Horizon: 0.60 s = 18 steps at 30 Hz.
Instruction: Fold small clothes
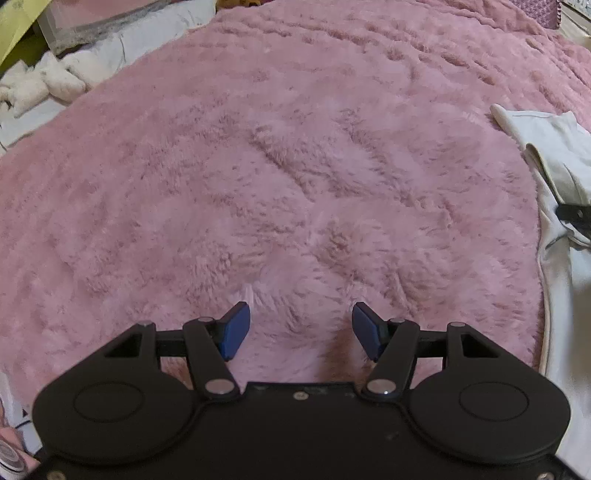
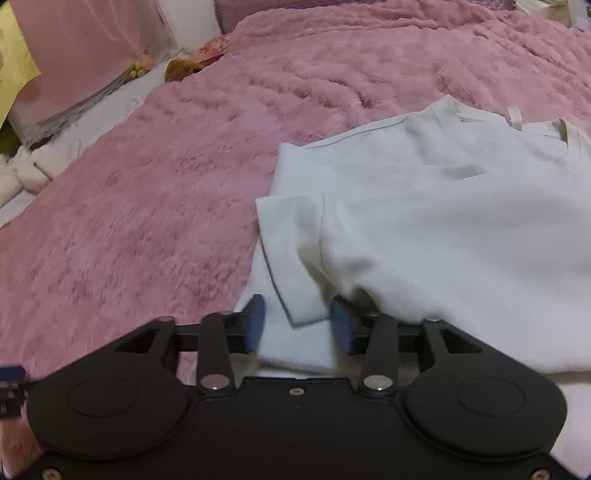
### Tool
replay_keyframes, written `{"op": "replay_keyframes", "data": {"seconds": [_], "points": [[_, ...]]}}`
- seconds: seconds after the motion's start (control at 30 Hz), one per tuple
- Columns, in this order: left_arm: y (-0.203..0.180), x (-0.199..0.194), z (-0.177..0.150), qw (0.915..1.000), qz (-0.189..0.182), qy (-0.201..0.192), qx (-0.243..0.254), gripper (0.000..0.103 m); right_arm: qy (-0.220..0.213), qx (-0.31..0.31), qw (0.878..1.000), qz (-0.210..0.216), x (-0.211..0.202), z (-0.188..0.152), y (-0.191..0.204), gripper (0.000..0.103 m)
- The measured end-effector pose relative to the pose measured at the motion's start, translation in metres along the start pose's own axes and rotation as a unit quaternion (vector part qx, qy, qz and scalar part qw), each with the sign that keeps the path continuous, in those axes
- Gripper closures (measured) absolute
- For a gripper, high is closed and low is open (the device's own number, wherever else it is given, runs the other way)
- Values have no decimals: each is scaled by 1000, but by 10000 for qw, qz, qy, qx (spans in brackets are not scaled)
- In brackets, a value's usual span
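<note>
White tee [image 2: 443,229] lies on pink blanket [image 2: 147,221], soft, light, floppy; we'd pinch sleeve hem. Right gripper [image 2: 297,325] open astride sleeve, gripping nothing; left gripper [image 1: 300,330] wide open, empty

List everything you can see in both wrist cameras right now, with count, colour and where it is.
T-shirt: one, white, lying on the blanket, sleeve folded over the body, collar at the far end.
Fluffy blanket: one, pink, covering the bed under everything.
Plush toy: one, cream-white, beyond the blanket's far left edge.
Yellow sheet: one, top left corner; what it is I cannot tell.
Left gripper: one, black with blue pads, jaws open over bare blanket, left of the shirt.
Right gripper: one, black with blue pads, jaws open around the shirt's near edge and sleeve hem.
</note>
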<state>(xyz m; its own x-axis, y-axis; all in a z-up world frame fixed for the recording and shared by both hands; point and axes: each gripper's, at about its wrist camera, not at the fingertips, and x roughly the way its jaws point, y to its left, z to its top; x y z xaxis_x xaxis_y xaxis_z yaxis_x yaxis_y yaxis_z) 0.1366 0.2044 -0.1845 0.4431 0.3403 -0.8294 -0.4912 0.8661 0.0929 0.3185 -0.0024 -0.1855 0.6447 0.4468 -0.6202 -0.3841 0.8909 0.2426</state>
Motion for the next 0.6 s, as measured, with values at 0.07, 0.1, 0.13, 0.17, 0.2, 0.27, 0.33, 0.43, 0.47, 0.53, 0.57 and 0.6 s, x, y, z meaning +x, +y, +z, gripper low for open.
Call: {"op": "replay_keyframes", "data": {"seconds": [0.07,0.1,0.13,0.17,0.2,0.27,0.33,0.43,0.47,0.53,0.57,0.6], "points": [[4,4,-3,10000,-30,43,-65,40,-20,-211,9996,-201,5,0,7,63],[6,6,-4,9999,-41,69,-93,40,-4,-311,9990,-310,7,0,10,76],[8,8,-5,9999,-54,94,-125,40,-37,-394,9984,-394,7,0,12,90],[10,8,-6,9998,-71,103,-157,40,-95,-412,9986,-311,4,1,13,94],[12,9,-7,9997,-90,110,-190,40,-138,-350,9991,-211,0,1,13,103],[15,9,-9,9995,-130,105,-251,40,-299,-235,9993,-6,-11,4,14,103],[17,9,-10,9994,-149,105,-280,40,-421,-278,9985,191,-20,6,20,103],[17,8,-9,9994,-150,103,-282,40,-545,-374,9972,360,-26,11,35,103],[16,8,-9,9994,-148,101,-285,40,-557,-394,9971,329,-25,13,38,103],[16,7,-8,9995,-144,101,-276,40,-402,-264,9983,333,-15,14,38,103],[16,6,-8,9995,-138,105,-274,40,-240,-106,9989,379,-6,11,35,103],[16,6,-8,9995,-137,107,-271,40,-120,-23,9991,406,1,8,33,103]]}}
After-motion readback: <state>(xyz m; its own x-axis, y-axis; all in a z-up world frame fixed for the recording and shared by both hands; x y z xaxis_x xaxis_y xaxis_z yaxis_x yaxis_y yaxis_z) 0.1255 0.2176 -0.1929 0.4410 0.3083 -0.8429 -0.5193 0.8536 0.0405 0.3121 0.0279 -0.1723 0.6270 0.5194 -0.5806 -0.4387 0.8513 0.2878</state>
